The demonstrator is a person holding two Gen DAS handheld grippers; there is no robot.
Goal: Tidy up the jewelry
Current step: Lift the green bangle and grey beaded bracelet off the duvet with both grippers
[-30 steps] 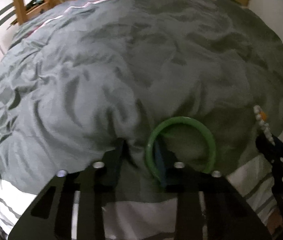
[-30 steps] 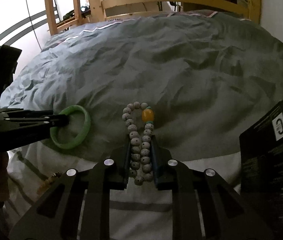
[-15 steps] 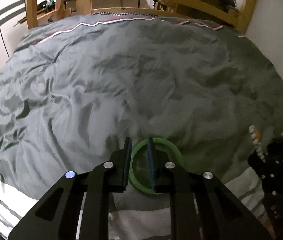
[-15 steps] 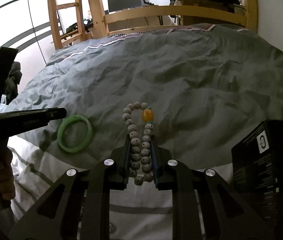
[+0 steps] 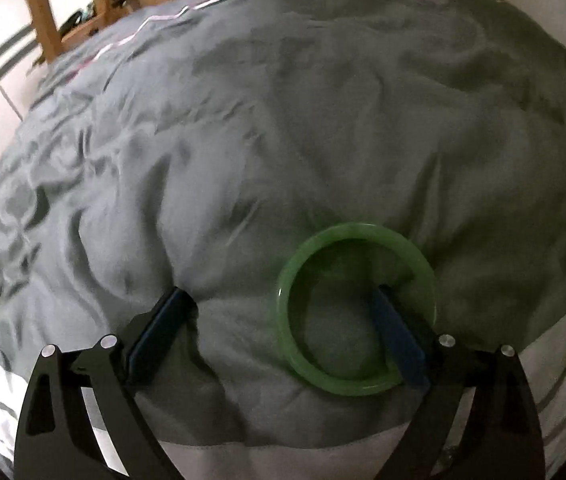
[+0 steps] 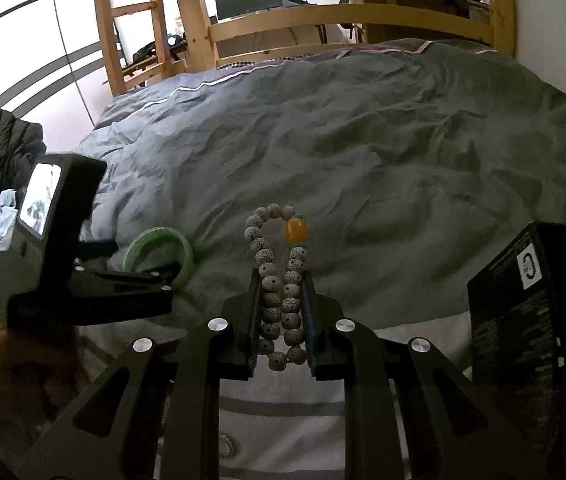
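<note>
Black box (image 6: 539, 320) cut off rightward.

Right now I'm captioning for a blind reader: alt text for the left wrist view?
A green bangle lies on a rumpled grey duvet, one finger of the left gripper inside the ring as the jaws are opening.

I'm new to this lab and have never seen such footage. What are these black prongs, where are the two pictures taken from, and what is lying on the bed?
No robot here: a person holds a two-finger gripper in each hand, each with a fisheye camera looking along its fingers. The left wrist view shows the left gripper, its jaws opening, with one finger poking through a green bangle that lies on the grey duvet; nothing is gripped. The right wrist view shows the right gripper shut on a string of speckled beads with an amber bead. A black box stands at the right.
</note>
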